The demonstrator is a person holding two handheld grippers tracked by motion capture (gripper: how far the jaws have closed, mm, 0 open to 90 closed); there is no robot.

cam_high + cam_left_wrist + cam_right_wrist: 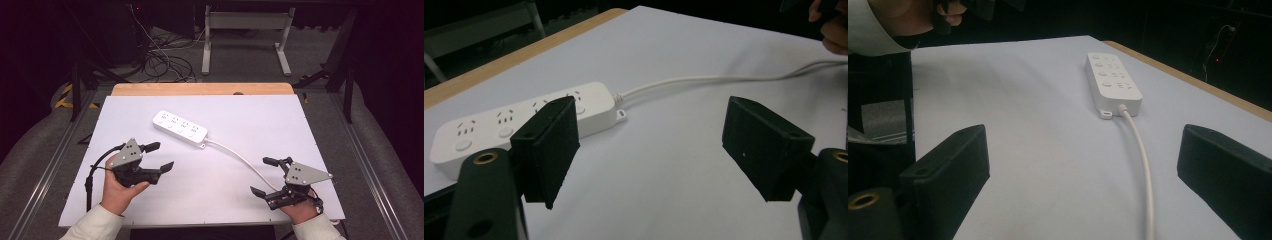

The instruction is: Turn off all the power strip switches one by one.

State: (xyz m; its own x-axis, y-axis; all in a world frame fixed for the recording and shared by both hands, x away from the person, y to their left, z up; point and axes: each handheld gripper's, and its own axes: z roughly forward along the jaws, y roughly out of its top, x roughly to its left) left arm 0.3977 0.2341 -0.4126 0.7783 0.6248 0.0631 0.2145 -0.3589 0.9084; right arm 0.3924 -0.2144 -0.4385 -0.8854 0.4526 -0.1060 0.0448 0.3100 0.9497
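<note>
Left gripper (161, 156) and right gripper (264, 175) hover released, empty, near the desk (300, 125) front; power strip (180, 128) lies beyond both.

Dark room; grey floor (240, 60), tangled cables (162, 62).

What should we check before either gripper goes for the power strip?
1. Left gripper jaws open, nothing between them: ok.
2. Right gripper jaws open, nothing between them: ok.
3. Power strip flat on the white board, sockets up: ok.
4. Strip free of both grippers: ok.
5. Cable lies loose on the board, running toward the right gripper: ok.
6. Cable's far end plugged in: cannot tell.
</note>
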